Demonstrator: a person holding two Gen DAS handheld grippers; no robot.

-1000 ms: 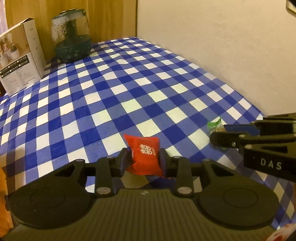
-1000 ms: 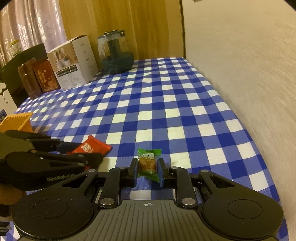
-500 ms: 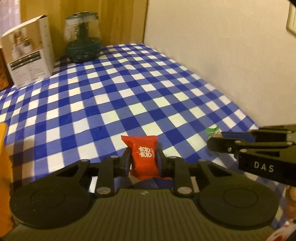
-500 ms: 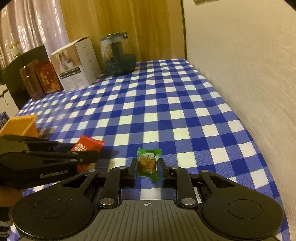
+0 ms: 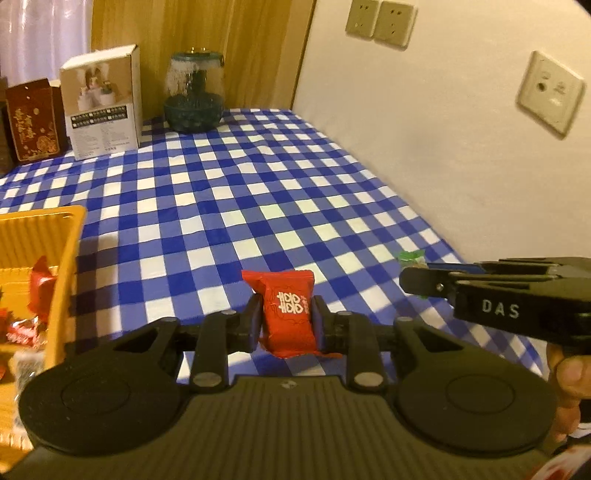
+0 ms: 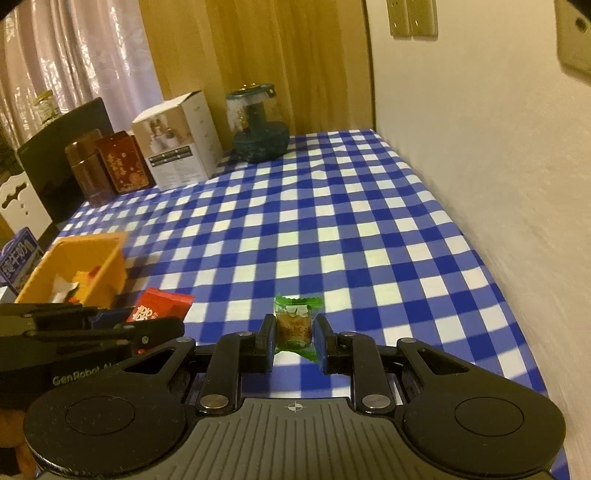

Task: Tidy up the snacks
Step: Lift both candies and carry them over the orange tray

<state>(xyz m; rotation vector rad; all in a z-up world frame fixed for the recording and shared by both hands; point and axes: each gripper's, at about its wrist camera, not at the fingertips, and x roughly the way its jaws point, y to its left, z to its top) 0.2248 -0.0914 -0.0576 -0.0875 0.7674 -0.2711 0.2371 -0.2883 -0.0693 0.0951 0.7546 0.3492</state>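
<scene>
- The left gripper [image 5: 287,323] stays clamped on the red foil snack packet [image 5: 286,314], now lifted higher off the blue-and-white checked tablecloth [image 5: 258,206].
- The right gripper [image 6: 294,345] likewise pinches the green-wrapped candy [image 6: 295,321].
- The orange plastic bin [image 5: 64,258], newly in view near the table's left edge, already holds snacks; both loads seem bound there.
- Nothing blocks the way; the white carton [image 5: 105,101] and the glass jar [image 5: 194,96] stand at the far edge.

Yellow bin [image 5: 70,236] cut off left.

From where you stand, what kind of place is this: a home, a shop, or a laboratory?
Most likely a room in a home. A table with a blue checked tablecloth stands against a plain wall with wall sockets, curtains hang behind it, and a yellow bin holds wrapped snacks.
</scene>
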